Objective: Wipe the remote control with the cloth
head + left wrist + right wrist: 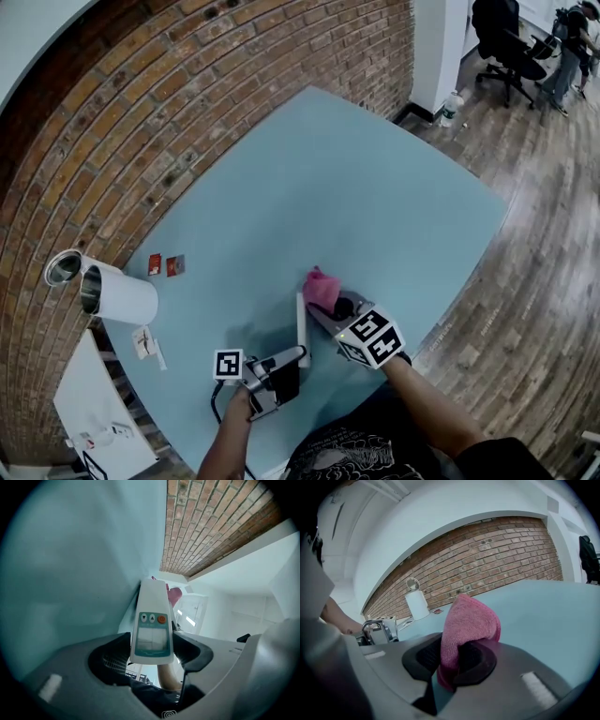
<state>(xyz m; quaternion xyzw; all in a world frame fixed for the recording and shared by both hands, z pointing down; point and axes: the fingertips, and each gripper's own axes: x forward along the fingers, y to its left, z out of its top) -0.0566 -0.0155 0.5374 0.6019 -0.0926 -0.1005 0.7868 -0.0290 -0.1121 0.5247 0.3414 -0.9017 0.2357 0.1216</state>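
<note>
My left gripper (292,358) is shut on the near end of a white remote control (302,326), which sticks out over the pale blue table (375,187). In the left gripper view the remote (151,620) shows its screen and an orange button, clamped between the jaws of that gripper (152,651). My right gripper (330,307) is shut on a pink cloth (320,286), which sits at the remote's far end. In the right gripper view the cloth (468,623) bulges up out of the jaws of my right gripper (450,657), and the left gripper (377,630) shows at the left.
A white cylinder (120,294) and a metal cup (63,267) lie at the table's left edge by the brick wall (187,84). Two small red items (165,265) and a paper tag (145,342) lie nearby. An office chair (506,42) stands far off on the wood floor.
</note>
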